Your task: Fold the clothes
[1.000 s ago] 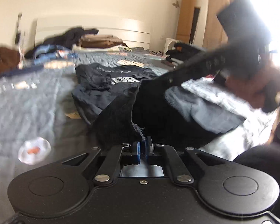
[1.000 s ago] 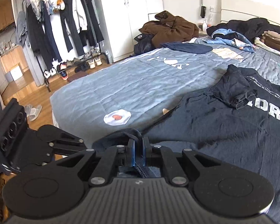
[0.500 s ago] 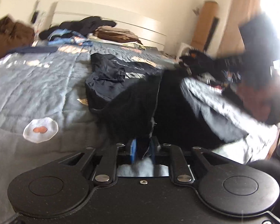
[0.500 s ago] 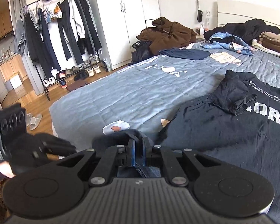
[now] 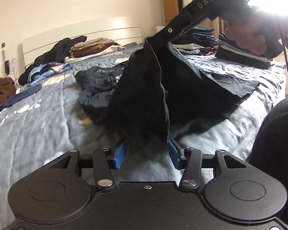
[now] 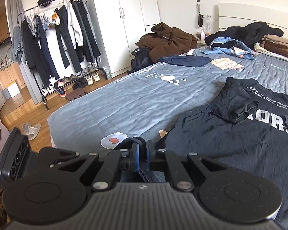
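Left tongs (image 5: pixel 146 154) opening; shirt (image 5: pixel 144 103) hem hangs between the pads, unpinched. Right tongs (image 6: pixel 142 156) clamped on the hem, holding it raised above the bed (image 6: pixel 124 103). Shirt body lies ahead, right tongs nearer.

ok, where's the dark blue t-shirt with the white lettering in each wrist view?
Left wrist: dark blue t-shirt fills the centre, one corner lifted toward the upper right by the right gripper, its near edge between the opening jaws of the left gripper.
Right wrist: t-shirt spread on the bed at right, hem pinched in the right gripper.
Shared landmark: white headboard.
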A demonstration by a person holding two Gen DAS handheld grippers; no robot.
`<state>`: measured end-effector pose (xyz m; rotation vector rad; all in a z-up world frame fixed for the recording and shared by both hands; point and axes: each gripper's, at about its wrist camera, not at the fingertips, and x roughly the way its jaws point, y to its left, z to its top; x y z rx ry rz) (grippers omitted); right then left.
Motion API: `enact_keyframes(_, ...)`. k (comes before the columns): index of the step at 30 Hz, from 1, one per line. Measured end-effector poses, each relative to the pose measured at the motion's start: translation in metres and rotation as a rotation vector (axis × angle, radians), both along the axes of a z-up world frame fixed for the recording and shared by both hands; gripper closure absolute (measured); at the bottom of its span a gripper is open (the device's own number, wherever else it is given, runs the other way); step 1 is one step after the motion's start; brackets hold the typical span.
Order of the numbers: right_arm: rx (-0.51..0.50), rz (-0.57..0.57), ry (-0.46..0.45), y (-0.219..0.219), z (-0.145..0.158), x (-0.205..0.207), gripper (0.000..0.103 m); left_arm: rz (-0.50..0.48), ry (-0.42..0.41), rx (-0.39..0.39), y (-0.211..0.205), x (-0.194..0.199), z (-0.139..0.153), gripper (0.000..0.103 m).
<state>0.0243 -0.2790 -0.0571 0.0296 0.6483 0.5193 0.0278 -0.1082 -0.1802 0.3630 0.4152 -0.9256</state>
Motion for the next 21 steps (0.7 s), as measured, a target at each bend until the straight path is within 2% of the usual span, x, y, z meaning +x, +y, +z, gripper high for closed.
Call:
enact_keyframes(2, 0.002, -0.009, 0.003, -0.003, 0.0, 0.0, 0.096, -0.05, 0.017, 0.006, -0.013, 0.003, 0.002, 0.064)
enact_keyframes(4, 0.006, -0.02, 0.008, -0.005, -0.001, 0.001, 0.096, -0.134, 0.036, 0.014, -0.03, -0.004, 0.004, 0.079)
enact_keyframes(6, 0.013, -0.024, 0.011, -0.006, -0.001, 0.002, 0.096, -0.214, 0.052, 0.027, -0.045, -0.015, 0.006, 0.085)
enact_keyframes(10, 0.02, -0.027, 0.014, -0.007, -0.002, 0.002, 0.096, -0.25, 0.065, 0.035, -0.056, -0.035, 0.009, 0.085)
enact_keyframes(14, 0.023, -0.028, 0.014, -0.007, -0.002, 0.002, 0.096, -0.356, 0.172, 0.026, -0.052, -0.047, 0.014, 0.085)
enact_keyframes(16, 0.03, -0.032, 0.013, -0.007, -0.002, 0.003, 0.096, -0.36, 0.161, 0.032, -0.05, -0.056, 0.014, 0.083)
enact_keyframes(18, 0.032, -0.033, 0.008, -0.006, -0.001, 0.002, 0.096, -0.304, 0.162, 0.03, -0.043, -0.053, 0.015, 0.081)
enact_keyframes(20, 0.03, -0.031, 0.006, -0.005, 0.0, 0.001, 0.096, -0.218, 0.169, 0.002, -0.029, -0.041, 0.016, 0.072)
enact_keyframes(21, 0.03, -0.03, 0.005, -0.005, 0.001, 0.001, 0.096, -0.175, 0.155, -0.01, -0.021, -0.035, 0.016, 0.062)
